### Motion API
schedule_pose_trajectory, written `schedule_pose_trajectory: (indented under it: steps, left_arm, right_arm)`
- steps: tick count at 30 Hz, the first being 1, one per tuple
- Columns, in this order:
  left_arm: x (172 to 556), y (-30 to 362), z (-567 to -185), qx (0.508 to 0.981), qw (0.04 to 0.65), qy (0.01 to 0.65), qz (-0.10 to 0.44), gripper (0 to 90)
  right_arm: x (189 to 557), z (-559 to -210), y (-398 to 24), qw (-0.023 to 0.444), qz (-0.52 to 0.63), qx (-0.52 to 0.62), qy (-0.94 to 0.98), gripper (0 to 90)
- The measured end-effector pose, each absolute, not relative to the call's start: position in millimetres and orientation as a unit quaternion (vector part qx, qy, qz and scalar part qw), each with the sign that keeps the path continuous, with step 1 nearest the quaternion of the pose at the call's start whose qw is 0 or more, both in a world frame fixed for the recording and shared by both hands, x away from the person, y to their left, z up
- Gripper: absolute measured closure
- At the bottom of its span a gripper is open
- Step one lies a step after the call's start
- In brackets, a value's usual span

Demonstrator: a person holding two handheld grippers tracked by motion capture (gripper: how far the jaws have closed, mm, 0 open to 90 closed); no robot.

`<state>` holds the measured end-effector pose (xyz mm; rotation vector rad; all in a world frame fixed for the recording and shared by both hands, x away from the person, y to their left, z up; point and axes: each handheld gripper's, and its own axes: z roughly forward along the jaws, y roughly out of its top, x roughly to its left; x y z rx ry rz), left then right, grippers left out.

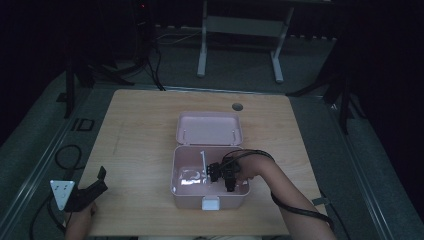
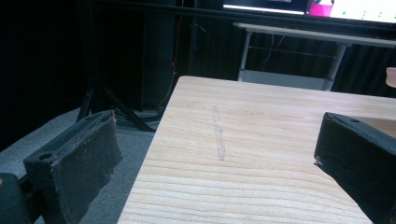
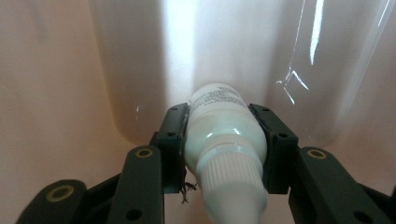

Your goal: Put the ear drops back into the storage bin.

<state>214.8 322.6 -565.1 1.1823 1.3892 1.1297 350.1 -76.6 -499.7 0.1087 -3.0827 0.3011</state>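
Right tongs (image 3: 219, 154) clamped the bottle (image 3: 224, 135), base down inside the pink box (image 1: 176, 172), for setting down. Left tongs (image 1: 97, 182) idled wide over the tabletop (image 2: 243, 126).

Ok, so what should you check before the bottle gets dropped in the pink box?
1. Grip: right gripper is shut on the white bottle, one pad on each side: ok.
2. Lid: the pink box has its lid swung back: ok.
3. Position: the right gripper is down inside the box: ok.
4. Bottle touching the box floor: cannot tell.
5. Left gripper is open, holds nothing, and sits at the table edge, away from the box: ok.
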Motion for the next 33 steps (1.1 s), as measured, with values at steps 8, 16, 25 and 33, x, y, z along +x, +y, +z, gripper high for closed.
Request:
schedule_pose_trajectory:
  steps: [8, 16, 25, 33]
  left_arm:
    - [214.6, 322.7, -565.1, 0.484, 0.478, 0.568, 0.463, 0.4]
    - [214.6, 322.7, -565.1, 0.484, 0.478, 0.568, 0.463, 0.4]
    - [214.8, 322.3, -565.1, 0.485, 0.477, 0.569, 0.463, 0.4]
    - [214.9, 321.8, -565.2, 0.484, 0.476, 0.569, 0.463, 0.4]
  right_arm:
    - [350.0, -500.1, -76.4, 0.025, 0.1, 0.036, -0.994, 58.9]
    - [350.3, -495.3, -77.2, 0.032, 0.095, 0.036, -0.994, 56.2]
    - [349.0, -460.5, -81.0, 0.012, 0.061, 0.035, -0.997, 54.4]
    - [343.9, -424.7, -86.1, -0.018, 0.034, 0.021, -0.999, 42.9]
